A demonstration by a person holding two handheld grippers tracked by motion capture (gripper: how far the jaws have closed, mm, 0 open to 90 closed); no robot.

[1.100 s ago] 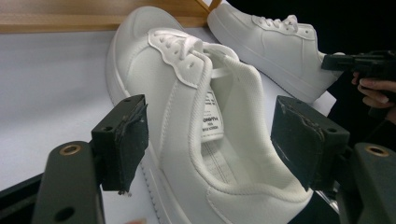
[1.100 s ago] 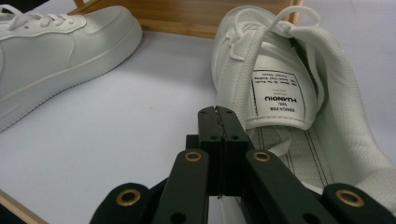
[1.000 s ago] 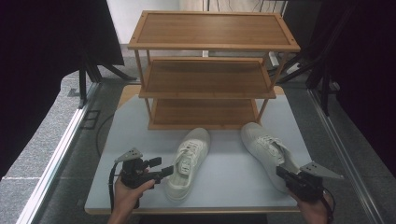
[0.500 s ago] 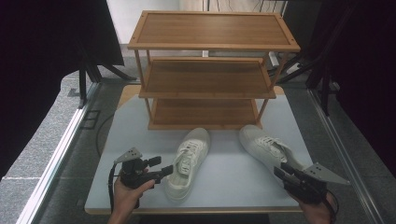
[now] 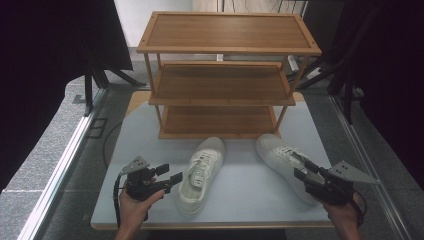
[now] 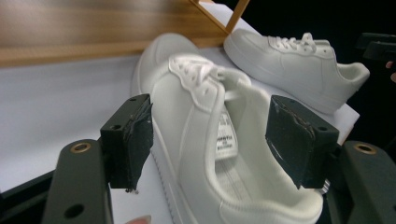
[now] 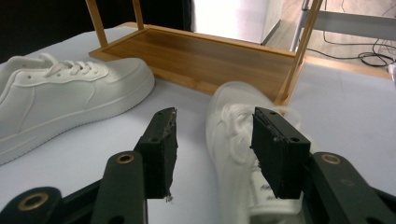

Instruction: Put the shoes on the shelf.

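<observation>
Two white low-top lace-up sneakers sit upright on their soles on a pale table, apart from each other, in front of a wooden shelf rack's bottom tier. The left white sneaker points its toe toward the rack, heel nearest the table's front edge. The right white sneaker lies angled, toe toward the rack's right leg.
</observation>
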